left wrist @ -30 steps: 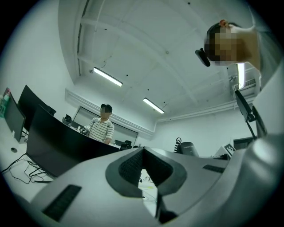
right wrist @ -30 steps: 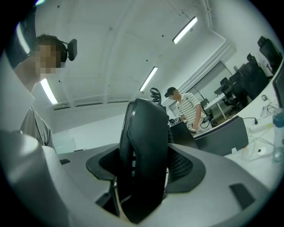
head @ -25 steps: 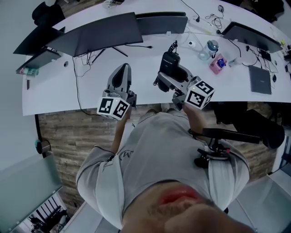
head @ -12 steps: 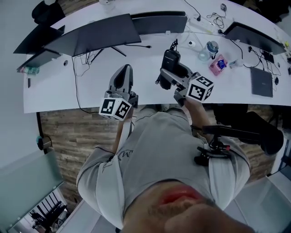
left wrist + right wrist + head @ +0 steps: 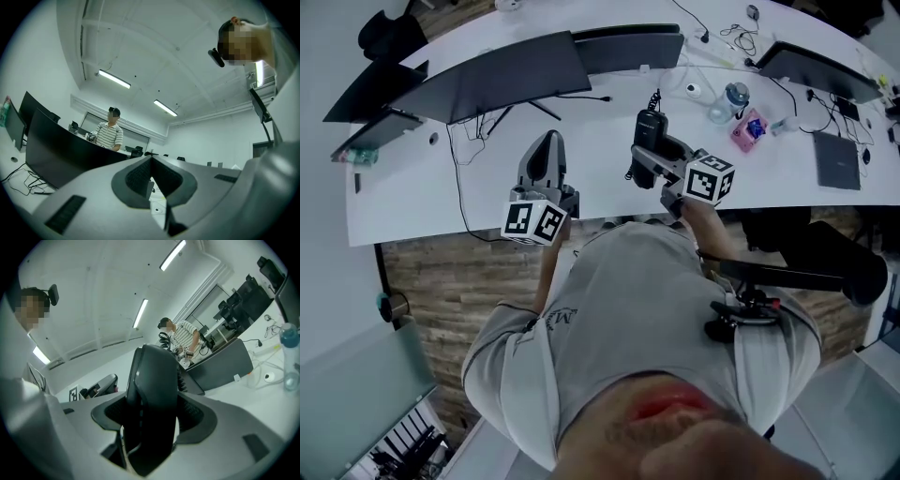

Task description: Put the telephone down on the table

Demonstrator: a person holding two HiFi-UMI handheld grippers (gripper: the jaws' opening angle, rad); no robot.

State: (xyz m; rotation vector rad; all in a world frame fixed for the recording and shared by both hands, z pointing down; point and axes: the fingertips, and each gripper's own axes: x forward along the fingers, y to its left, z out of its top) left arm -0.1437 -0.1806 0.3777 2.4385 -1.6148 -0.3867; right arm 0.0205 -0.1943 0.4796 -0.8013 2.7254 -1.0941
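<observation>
Shifted slightly forward, the right hand-held gripper [image 5: 651, 161] clamps the telephone [image 5: 648, 129] upright between its jaws over the table [image 5: 591, 127]

Bright ceiling strips [image 5: 114, 79] light you evenly; both gripper views bend toward dark corners, with the close jaws soft.

Two grippers: the left gripper [image 5: 547, 145] and the right gripper [image 5: 643, 161]. One telephone [image 5: 649, 125]. One white bench [image 5: 595, 122]. Four dark monitors are plain: [image 5: 502, 75], [image 5: 628, 47], [image 5: 820, 70], [image 5: 361, 94]. A fifth dark panel [image 5: 380, 131] at the far left might be another. One bottle [image 5: 737, 97]. One pink object [image 5: 749, 128]. One flat grey laptop [image 5: 836, 161]. One office chair [image 5: 811, 258]. Two people: the wearer [image 5: 628, 328] and a striped-shirted person [image 5: 111, 131].
</observation>
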